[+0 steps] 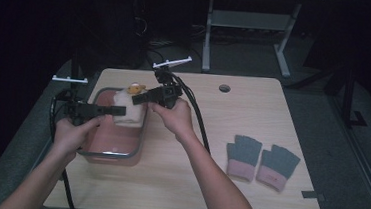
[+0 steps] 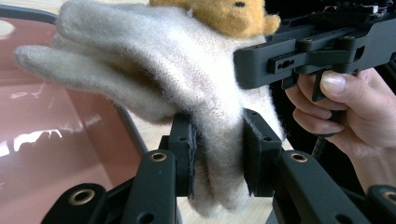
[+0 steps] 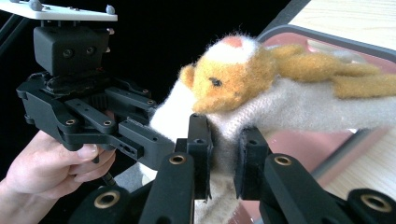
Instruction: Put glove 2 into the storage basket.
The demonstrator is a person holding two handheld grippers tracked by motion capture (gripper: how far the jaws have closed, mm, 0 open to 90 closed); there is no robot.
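Nearest the table's front edge: bare wood-grain table (image 1: 187, 185), plenty of open room between the two forearms. To the right, well apart from the work, a pair of fingerless gloves (image 1: 262, 160), grey knit with pink cuffs, flat side by side, finger ends pointing away, near the right edge. To the left, a reddish-brown tray (image 1: 112, 146) with a grey rounded rim, smooth and glossy, close to the left edge. Above the tray's far half, lifted clear of the bottom: a fuzzy cream glove (image 2: 154, 70), soft and woolly, with an orange plush animal (image 3: 233, 79) sewn on top. Long axis roughly level; in the left gripper view, fingers to the left over the tray, cuff hanging down between the pads. Left gripper (image 2: 217, 154) clamped on the cuff from the near left, jaws narrow, wool squeezed between them. Right gripper (image 3: 222, 161) pinching the same cuff end from the other side, just beside the left one, jaws narrow on the fabric under the animal's head. Beyond: a round hole (image 1: 224, 88) near the far edge, then dark floor.
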